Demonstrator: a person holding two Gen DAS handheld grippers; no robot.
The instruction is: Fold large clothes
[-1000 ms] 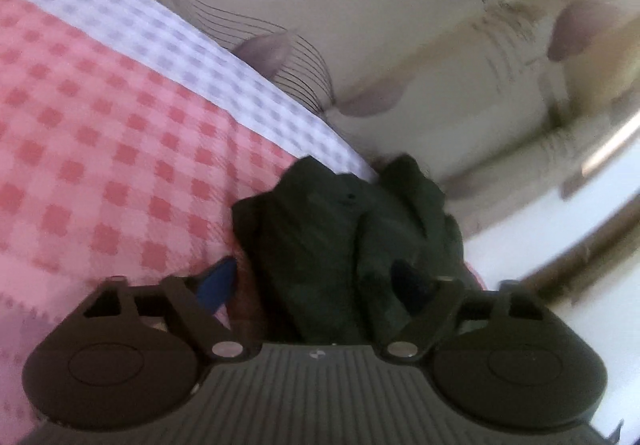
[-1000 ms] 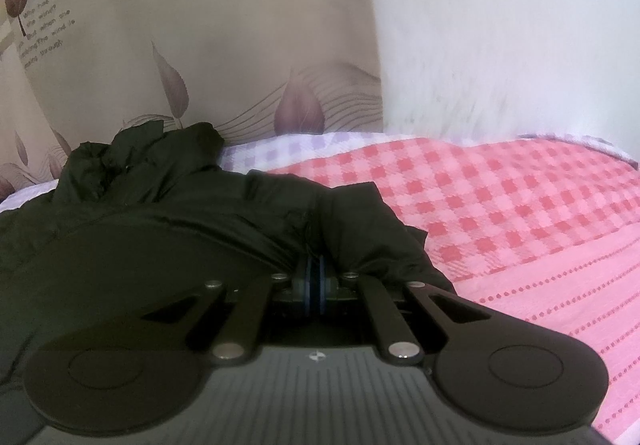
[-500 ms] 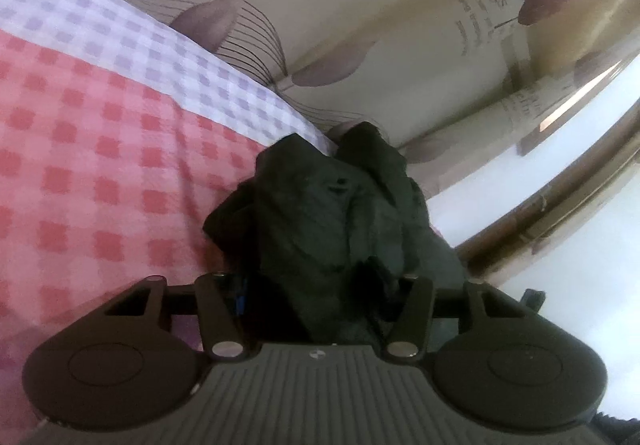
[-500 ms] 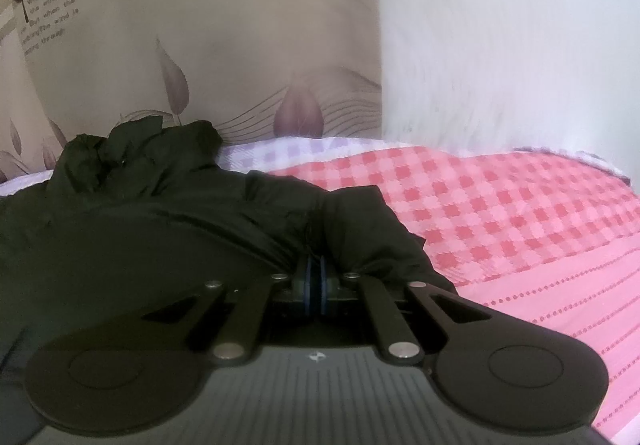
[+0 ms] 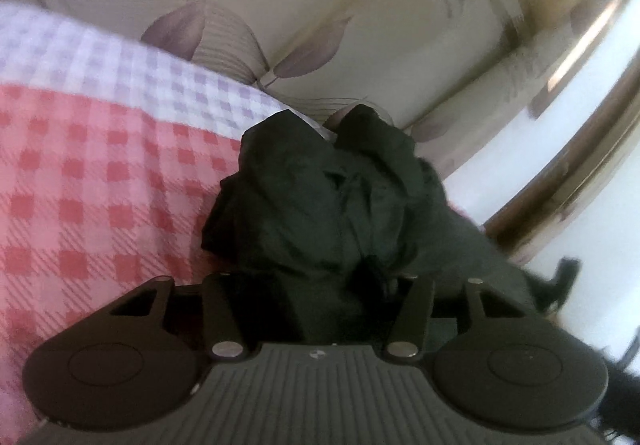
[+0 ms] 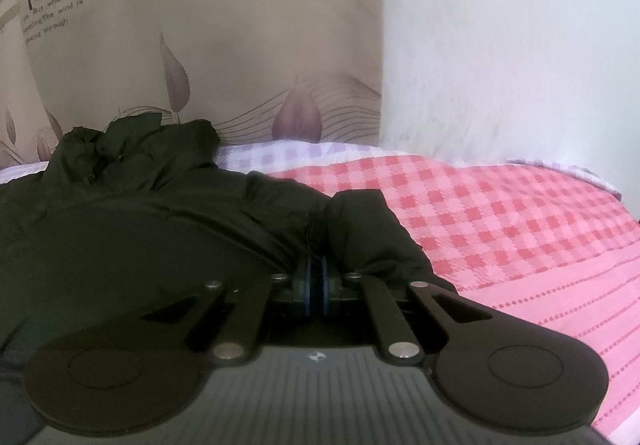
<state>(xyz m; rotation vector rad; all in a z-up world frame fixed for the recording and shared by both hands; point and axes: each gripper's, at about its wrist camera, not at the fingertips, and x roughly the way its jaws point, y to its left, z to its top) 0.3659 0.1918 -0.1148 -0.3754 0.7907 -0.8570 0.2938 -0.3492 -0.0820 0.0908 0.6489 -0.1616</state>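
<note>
We've got the jacket [image 6: 160,229] on the bed [image 6: 500,213]. R gripper [image 6: 315,277] pinched tight on its edge; L gripper [image 5: 316,285] buried in fabric, jaws can't tell. Bulk lies fwd-left of R.

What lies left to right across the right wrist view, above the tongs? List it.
Dark jacket → purple-checked strip of the sheet → red-checked bedsheet.
</note>
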